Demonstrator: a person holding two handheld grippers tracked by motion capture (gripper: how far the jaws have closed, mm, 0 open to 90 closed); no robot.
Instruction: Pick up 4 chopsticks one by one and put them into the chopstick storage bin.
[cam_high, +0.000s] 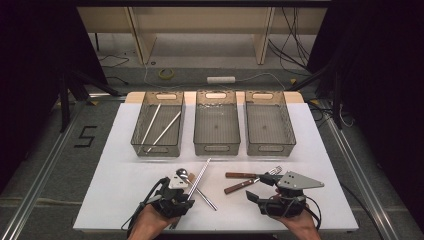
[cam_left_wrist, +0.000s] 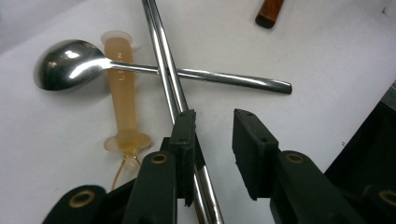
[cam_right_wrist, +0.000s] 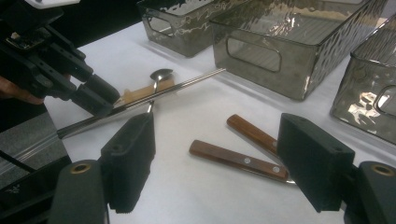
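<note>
spoon (cam_left_wrist: 70, 70) lies crossed under paired metal chopsticks (cam_left_wrist: 164, 70), amber syringe-like tube (cam_left_wrist: 122, 93) beneath, wooden-handled knives (cam_right_wrist: 238, 158) nearby. left hand-held gripper (cam_left_wrist: 212, 135) clenched on the chopsticks; right hand-held gripper (cam_right_wrist: 215, 163) released, hovering over the white tabletop (cam_high: 115, 175). three grey bins (cam_high: 216, 127) behind.

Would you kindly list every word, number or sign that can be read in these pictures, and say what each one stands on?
"5": black tape mark on the floor, left of the table.
"2": raised figure on the amber plastic handle under the spoon; the marks below it are too blurred to read.
</note>
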